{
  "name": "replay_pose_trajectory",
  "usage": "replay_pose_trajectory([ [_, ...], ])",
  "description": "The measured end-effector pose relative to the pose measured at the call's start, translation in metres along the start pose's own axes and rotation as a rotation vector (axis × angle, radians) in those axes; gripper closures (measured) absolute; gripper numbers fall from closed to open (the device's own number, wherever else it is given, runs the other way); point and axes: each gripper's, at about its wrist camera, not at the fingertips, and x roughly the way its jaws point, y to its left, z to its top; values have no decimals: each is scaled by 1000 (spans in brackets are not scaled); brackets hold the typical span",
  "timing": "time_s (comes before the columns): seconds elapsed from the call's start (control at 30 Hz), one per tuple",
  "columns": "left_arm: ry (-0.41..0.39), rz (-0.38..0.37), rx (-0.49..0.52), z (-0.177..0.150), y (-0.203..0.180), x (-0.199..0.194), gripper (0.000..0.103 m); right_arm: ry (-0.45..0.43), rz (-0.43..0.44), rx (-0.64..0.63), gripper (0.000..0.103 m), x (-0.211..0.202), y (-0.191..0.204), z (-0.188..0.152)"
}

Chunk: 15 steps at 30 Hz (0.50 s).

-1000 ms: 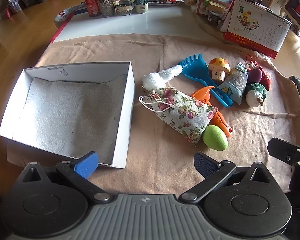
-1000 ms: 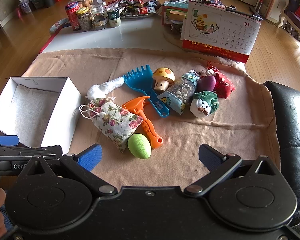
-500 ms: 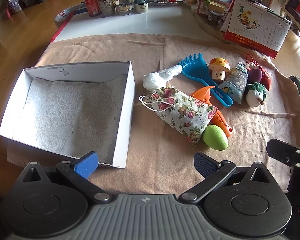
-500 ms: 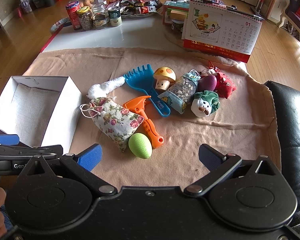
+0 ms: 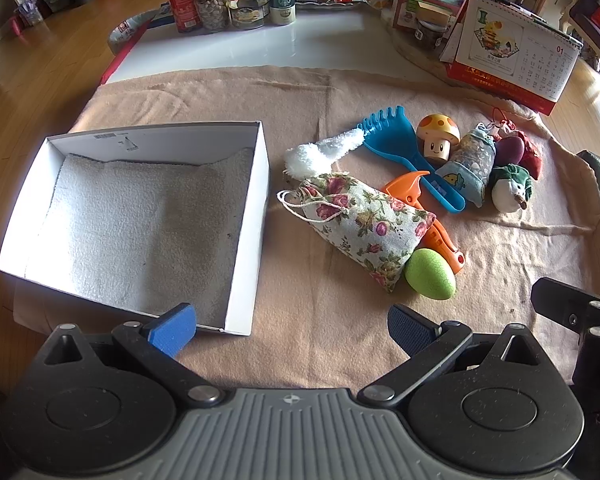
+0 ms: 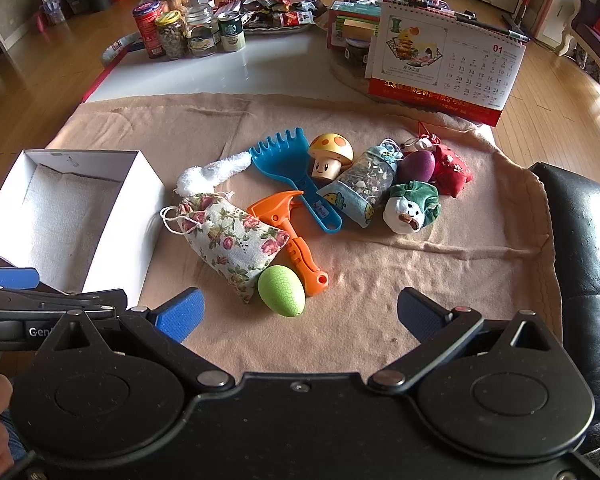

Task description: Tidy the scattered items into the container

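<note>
Nothing being boxed yet, I am holding the left gripper (image 5: 292, 330) and right gripper (image 6: 300, 314) spread wide and empty, and am aiming for the green egg (image 6: 280, 290), lying right of the white box (image 5: 244, 240), squeezing gently at its middle.
</note>
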Motion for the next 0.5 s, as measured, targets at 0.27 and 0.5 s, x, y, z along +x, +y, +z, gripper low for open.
replay_pose_trajectory([
  [0.27,0,-4,0,-1,0,0,1,0,1,-3,3,1,1,-1],
  [0.5,2,-7,3,-1,0,0,1,3,1,-6,3,1,3,-2],
])
